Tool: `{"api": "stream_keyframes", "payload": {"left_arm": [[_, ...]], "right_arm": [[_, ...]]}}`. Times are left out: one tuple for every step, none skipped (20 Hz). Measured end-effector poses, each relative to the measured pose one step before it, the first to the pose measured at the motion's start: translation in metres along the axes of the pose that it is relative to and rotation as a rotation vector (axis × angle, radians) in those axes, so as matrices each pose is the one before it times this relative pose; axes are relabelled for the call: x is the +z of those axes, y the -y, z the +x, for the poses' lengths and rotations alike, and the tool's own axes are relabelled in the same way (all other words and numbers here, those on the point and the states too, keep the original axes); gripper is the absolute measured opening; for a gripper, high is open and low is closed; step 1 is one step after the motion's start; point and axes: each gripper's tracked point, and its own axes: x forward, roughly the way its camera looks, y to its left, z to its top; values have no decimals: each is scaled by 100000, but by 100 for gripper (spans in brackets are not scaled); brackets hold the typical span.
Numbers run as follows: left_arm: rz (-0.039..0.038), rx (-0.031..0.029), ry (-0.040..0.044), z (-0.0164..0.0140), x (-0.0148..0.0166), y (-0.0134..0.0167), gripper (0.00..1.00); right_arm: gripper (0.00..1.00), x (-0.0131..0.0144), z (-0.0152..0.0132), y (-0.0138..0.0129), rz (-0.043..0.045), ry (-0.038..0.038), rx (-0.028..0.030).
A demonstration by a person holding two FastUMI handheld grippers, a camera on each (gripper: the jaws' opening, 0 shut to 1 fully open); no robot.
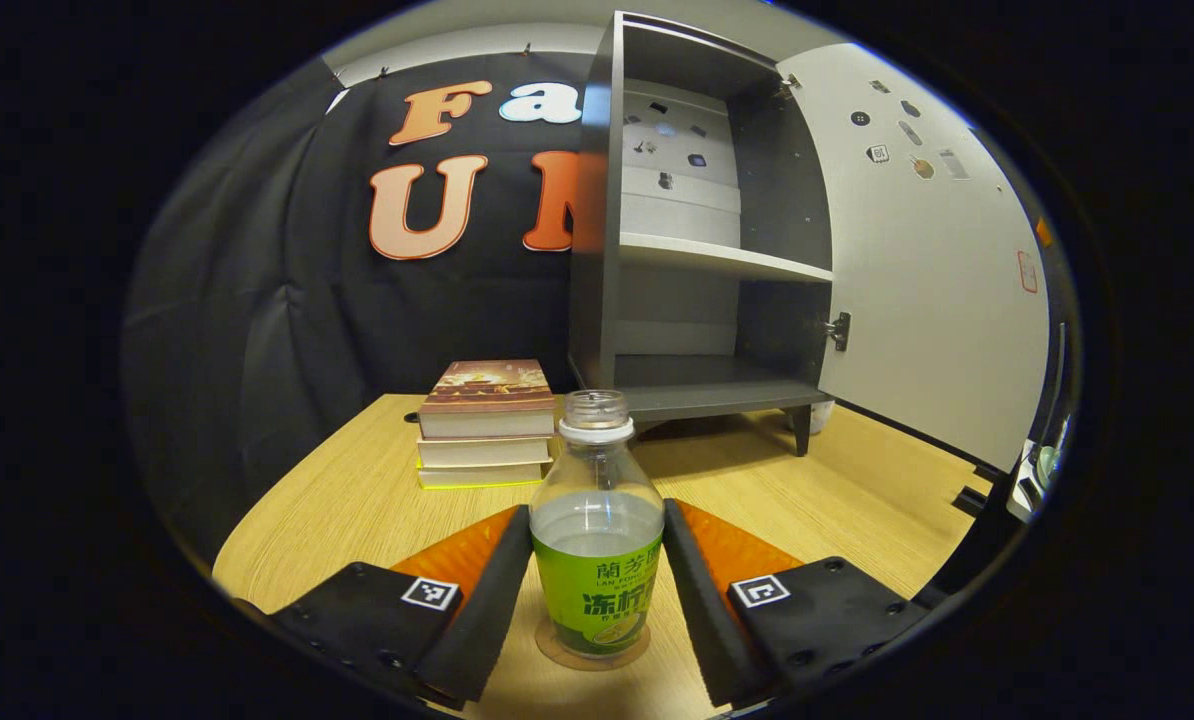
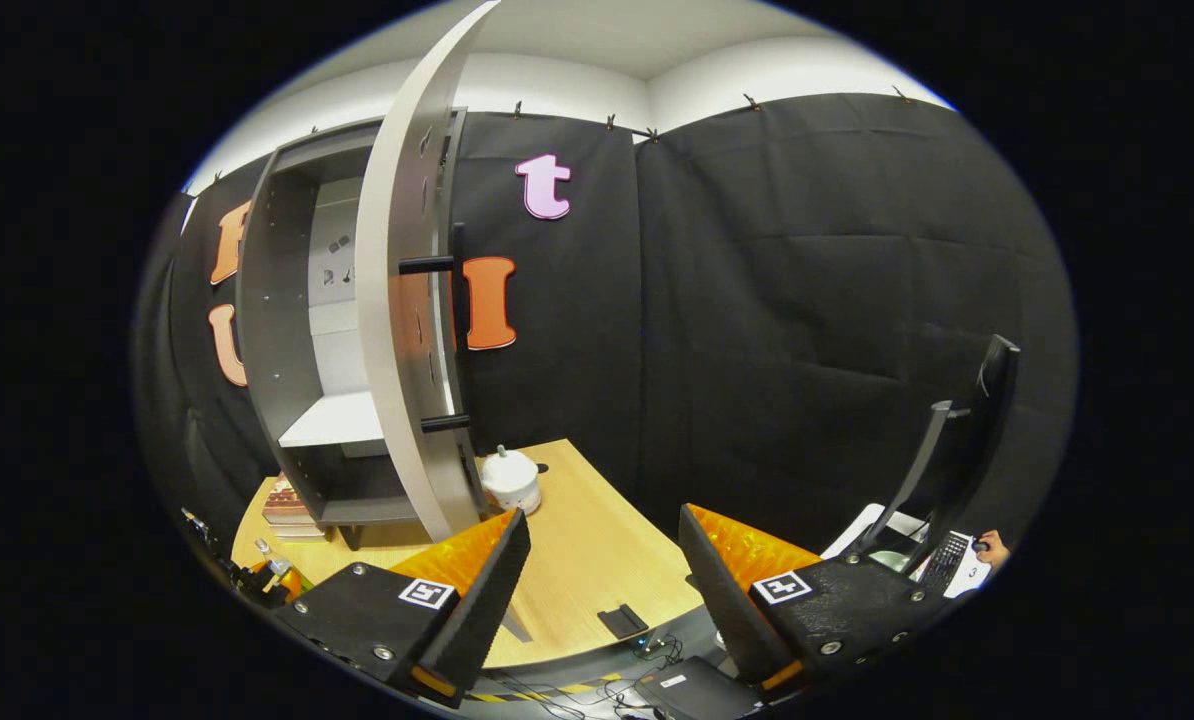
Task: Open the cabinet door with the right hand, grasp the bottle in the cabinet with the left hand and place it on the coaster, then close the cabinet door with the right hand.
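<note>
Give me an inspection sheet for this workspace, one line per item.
Surface: wooden table, bare in front of the cabinet.
Job's things: bottle upright on the coaster; cabinet shelves bare; door wide open.
Clutter: stack of books left of the cabinet; white pot behind the door; small black item near the table edge.
Grippers: left gripper has fingers either side of the bottle, contact unclear; right gripper open, holding nothing, short of the door.
Cables: loose wires below the table's front edge.
Surroundings: black cloth wall; a monitor off to the side.
</note>
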Motion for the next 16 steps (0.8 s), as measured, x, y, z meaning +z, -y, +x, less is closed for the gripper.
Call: {"api": "stream_keyframes", "payload": {"left_arm": [[25, 5, -194, -94, -7, 47, 86], [-107, -30, -132, -77, -7, -16, 85], [-5, -58, -372, -62, -40, -19, 87], [-45, -210, -340, -163, -121, 45, 87], [76, -330, -136, -37, 2, 84, 89], [348, -95, -130, -15, -5, 29, 89], [315, 107, -263, -17, 11, -10, 89], [76, 13, -202, -86, 0, -15, 89], [-82, 21, -102, -34, 97, 58, 89], [12, 260, -146, -90, 161, -7, 89], [340, -200, -131, -78, 231, 44, 89], [620, -359, 183, -115, 324, 114, 89], [864, -375, 937, -253, 606, 144, 89], [877, -649, 1029, -208, 698, 236, 89], [701, -570, 1169, -211, 800, 179, 89], [290, -471, 1098, -207, 764, 112, 89]], "right_arm": [[93, -103, 38, -74, 365, -295, 77], [93, -81, 243, -66, 36, -218, 68], [93, -100, 116, -49, -132, -310, 35], [93, -88, 44, -179, -142, -352, 193], [93, -127, 67, -117, -48, -274, 108], [93, -58, 103, -20, -65, -202, 100], [93, -18, 124, -90, -147, -116, 63], [93, -98, 70, -63, -145, -185, 96], [93, -59, -8, -126, -70, -134, 209], [93, -77, 87, -34, -115, -119, 239], [93, -52, 148, -44, -151, -208, 187], [93, -158, 206, -161, -69, -290, 311], [93, -178, 242, -94, -84, -341, 443], [93, -107, 181, -172, -82, -394, 554], [93, -265, 408, -29, -231, -563, 360], [93, -296, 347, -123, -379, -619, 365]]}}
